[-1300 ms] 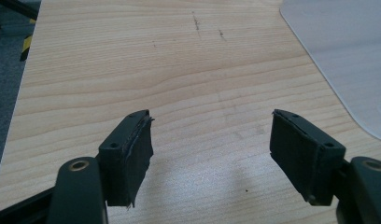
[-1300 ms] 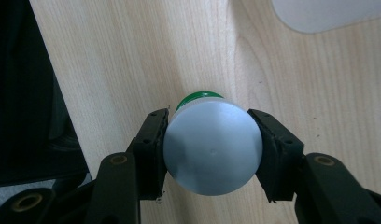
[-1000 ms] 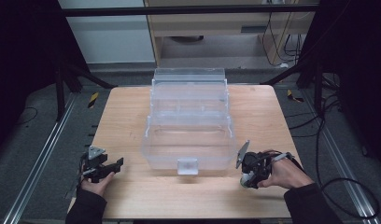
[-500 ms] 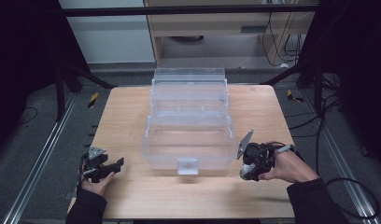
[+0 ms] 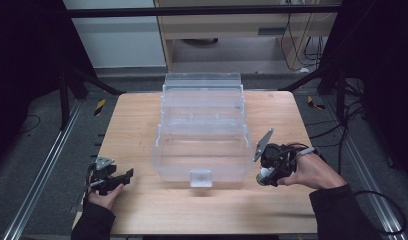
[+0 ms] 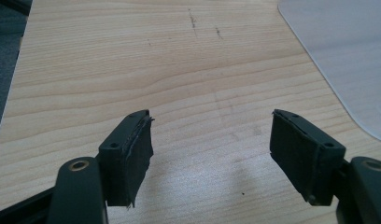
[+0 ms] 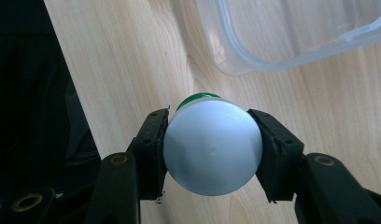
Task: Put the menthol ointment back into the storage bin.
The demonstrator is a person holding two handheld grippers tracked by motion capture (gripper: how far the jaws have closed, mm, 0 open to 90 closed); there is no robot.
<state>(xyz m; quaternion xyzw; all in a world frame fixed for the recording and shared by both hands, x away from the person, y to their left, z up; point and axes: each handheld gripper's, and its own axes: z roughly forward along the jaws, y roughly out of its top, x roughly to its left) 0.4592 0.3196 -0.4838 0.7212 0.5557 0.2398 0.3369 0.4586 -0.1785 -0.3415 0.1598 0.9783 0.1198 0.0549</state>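
- Can [image 7: 212,147]: a round thing with a pale grey flat end and a green band behind it, clamped between the jaws of the right gripper [image 7: 212,154]. Both pads press its sides. I take it for a can or small bottle; can't tell which.
- In the high view the can [image 5: 263,174] shows as a pale spot under the right gripper [image 5: 270,170], off the counter [image 5: 132,125], just beside the right front corner of the box [image 5: 202,145].
- Right gripper view: wood grain lies below the can, and the box's rounded clear rim [image 7: 254,63] is near, above it. They are not touching.
- Right hand [image 5: 312,170] holds its gripper from the right edge of the counter, grey plate tilted up toward the box.
- Box: clear plastic, tiered, standing mid-counter with a small latch at its front wall. Contents: can't tell.
- Left gripper [image 5: 123,176]: low at the near left corner of the counter, well apart from the box, held by the left hand [image 5: 103,196].
- Left gripper view: the left gripper's [image 6: 212,149] jaws stand wide apart, with bare wood between them. A corner of the clear box [image 6: 347,56] sits at upper right.
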